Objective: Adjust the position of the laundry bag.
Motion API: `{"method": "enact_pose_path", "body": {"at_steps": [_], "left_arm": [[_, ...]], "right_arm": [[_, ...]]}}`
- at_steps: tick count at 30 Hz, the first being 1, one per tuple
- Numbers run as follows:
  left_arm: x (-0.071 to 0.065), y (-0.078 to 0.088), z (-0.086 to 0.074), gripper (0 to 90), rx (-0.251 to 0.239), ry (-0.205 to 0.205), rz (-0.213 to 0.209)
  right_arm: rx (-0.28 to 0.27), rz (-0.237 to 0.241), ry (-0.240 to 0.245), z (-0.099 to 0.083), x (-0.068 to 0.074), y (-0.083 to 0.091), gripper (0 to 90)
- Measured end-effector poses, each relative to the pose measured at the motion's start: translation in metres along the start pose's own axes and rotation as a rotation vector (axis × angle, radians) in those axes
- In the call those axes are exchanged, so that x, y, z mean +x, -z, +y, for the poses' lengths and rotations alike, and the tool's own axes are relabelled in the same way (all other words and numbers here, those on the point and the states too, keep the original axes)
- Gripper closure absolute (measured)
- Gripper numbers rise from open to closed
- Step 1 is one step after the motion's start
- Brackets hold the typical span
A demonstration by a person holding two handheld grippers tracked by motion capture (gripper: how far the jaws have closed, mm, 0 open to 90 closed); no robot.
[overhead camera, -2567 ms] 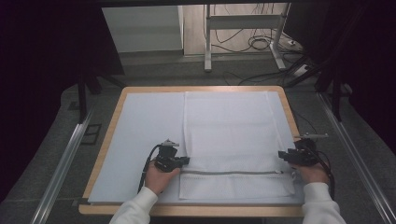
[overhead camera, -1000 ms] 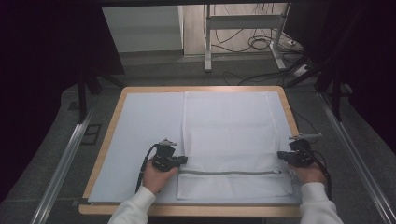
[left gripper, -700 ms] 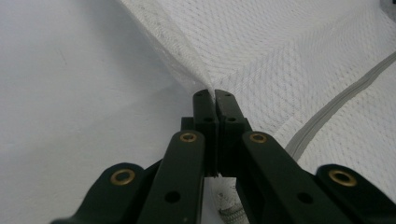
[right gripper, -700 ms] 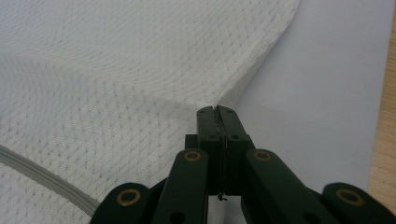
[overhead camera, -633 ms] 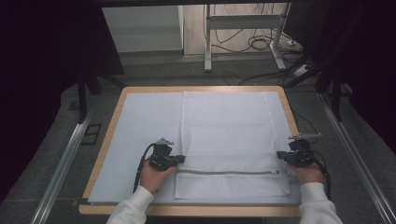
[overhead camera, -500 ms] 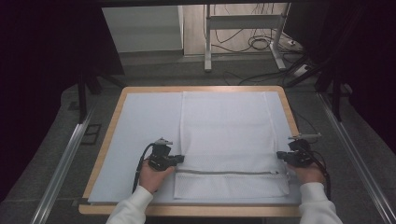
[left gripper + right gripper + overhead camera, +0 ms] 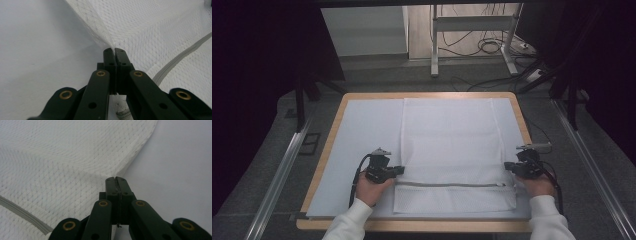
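The high view is dim overall: the surroundings sink into near black at both sides and along the top, while the pale sheet [image 7: 362, 145] on the table [image 7: 332, 150] is evenly, softly lit with only faint shadows. The floor strip beyond is brighter. Detail is soft and slightly grainy. Both gripper views are brighter, with flat diffuse light and no glare. There the mesh bag [image 7: 150, 32] weave is sharp near the jaw tips, and the near black links at the bottom blur.
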State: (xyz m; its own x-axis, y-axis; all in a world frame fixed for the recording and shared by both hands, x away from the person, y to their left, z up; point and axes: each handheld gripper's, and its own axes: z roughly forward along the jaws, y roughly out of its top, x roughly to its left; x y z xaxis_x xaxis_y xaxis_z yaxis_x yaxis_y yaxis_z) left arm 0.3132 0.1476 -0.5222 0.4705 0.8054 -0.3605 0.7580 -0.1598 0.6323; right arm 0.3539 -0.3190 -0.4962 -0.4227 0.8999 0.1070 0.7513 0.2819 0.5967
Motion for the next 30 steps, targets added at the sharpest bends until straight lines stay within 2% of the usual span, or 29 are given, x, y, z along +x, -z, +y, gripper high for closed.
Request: {"method": "enact_pose_path", "body": {"at_steps": [24, 30], "left_arm": [[0.021, 0.019, -0.010, 89.6, -0.005, 0.026, 0.025], [0.026, 0.024, -0.012, 89.4, -0.003, 0.037, 0.013]], "right_arm": [[-0.005, 0.033, 0.049, 0.004, 0.025, -0.008, 88.8], [-0.006, 0.045, 0.054, 0.004, 0.029, -0.009, 88.7]]}}
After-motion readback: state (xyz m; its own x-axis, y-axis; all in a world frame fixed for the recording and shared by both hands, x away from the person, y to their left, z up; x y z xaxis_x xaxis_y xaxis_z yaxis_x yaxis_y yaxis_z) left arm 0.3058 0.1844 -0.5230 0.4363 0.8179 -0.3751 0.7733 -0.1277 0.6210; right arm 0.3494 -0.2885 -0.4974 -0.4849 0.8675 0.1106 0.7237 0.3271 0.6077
